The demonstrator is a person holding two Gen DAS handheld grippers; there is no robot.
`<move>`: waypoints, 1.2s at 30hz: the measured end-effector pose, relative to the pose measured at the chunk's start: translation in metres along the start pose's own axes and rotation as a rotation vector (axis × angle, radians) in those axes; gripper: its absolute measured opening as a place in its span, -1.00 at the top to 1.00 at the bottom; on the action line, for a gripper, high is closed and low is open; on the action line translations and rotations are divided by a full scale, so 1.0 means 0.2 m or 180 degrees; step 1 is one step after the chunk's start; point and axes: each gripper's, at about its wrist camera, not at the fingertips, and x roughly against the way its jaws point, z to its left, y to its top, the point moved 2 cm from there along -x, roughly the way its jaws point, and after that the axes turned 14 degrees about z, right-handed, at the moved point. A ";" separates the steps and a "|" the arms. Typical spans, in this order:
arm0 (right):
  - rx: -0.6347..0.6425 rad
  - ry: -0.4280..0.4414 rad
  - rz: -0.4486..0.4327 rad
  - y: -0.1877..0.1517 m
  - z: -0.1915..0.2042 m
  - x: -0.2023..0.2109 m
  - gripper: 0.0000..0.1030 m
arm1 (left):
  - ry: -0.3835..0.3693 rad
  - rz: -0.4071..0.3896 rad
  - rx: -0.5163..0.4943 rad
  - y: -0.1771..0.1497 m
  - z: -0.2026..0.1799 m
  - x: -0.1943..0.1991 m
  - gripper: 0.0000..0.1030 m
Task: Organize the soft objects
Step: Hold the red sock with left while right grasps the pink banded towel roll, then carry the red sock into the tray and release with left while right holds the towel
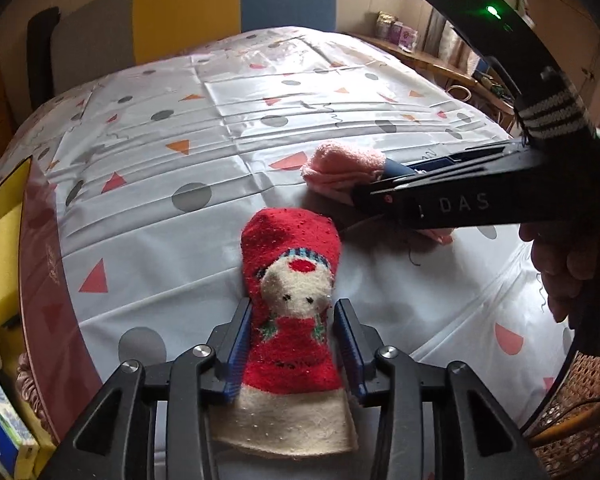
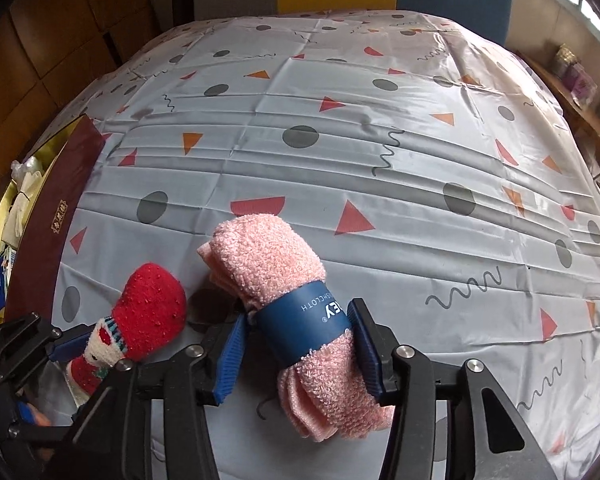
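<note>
— What have you got on the left?

— My left gripper [image 1: 294, 344] has its two blue pads on either side of a red sock [image 1: 292, 304] with a snowman face. The sock lies flat on the tablecloth [image 1: 220, 120], toe pointing away from me, cream cuff toward the camera. The pads sit against the sock's sides at its middle, so I read the jaws as closed on it.

— And the right?

— My right gripper [image 2: 298, 348] is clamped on a rolled pink washcloth [image 2: 276, 272] with a dark blue paper band [image 2: 304, 324] around it. The pads press on the band from both sides. One end of the roll sticks out ahead of the fingers, the other hangs back toward the camera.

— How do the two things sit relative to each other?

— In the right wrist view the sock [image 2: 148, 312] is just to the left of the washcloth, near it but not touching, with the left gripper [image 2: 88, 352] around its lower half. From the left wrist view the washcloth [image 1: 340, 168] lies beyond the sock and to the right, held by the right gripper [image 1: 396, 184].

— Anything else around?

— A dark red box [image 2: 56, 216] stands at the left edge of the table, with a yellow sponge [image 1: 4, 256] beside it. A chair [image 1: 236, 8] with a yellow and blue back stands at the far side.
</note>
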 end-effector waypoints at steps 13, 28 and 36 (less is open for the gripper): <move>0.0125 0.0073 0.0022 0.03 0.02 -0.05 -0.30 | 0.0183 0.0147 0.0053 0.09 0.01 -0.03 0.22; 0.0245 -0.0065 -0.0033 0.00 0.05 -0.08 0.04 | 0.0224 -0.0179 0.0114 -0.02 0.01 0.15 0.69; 0.0342 -0.0142 -0.0112 -0.01 0.06 -0.08 0.03 | 0.0272 -0.0458 0.0240 -0.05 0.04 0.34 0.69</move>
